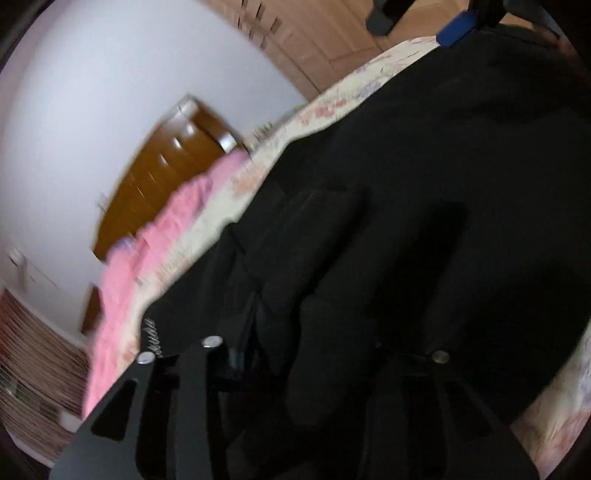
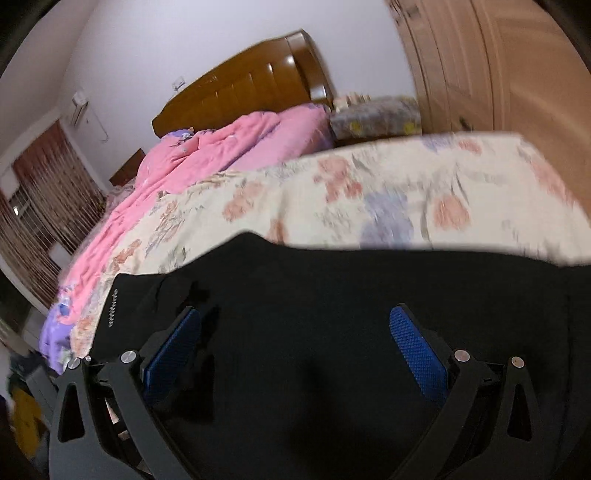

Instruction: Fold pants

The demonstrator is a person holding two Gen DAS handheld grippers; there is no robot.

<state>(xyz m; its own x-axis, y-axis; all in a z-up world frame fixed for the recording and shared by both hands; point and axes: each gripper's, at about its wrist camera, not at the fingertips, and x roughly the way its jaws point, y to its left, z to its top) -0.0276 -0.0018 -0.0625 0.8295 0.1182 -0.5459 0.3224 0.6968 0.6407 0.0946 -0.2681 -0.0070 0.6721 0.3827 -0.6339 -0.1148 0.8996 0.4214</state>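
Note:
Black pants (image 1: 424, 177) lie spread on a floral bedspread (image 1: 332, 107). In the left wrist view my left gripper (image 1: 295, 354) is low over the pants, its fingers buried in bunched black cloth, so its state does not show. At the top right of that view is the other gripper's blue pad (image 1: 456, 27). In the right wrist view my right gripper (image 2: 295, 332) is open, blue pads (image 2: 415, 354) wide apart, above the pants (image 2: 332, 295), which have a row of small studs (image 2: 112, 308) at the left edge.
A pink quilt (image 2: 207, 158) lies bunched along the bed's far side by a wooden headboard (image 2: 243, 88). A wooden wardrobe (image 2: 498, 62) stands to the right. A curtained window (image 2: 40, 199) is at the left. The floral bedspread (image 2: 369, 192) extends beyond the pants.

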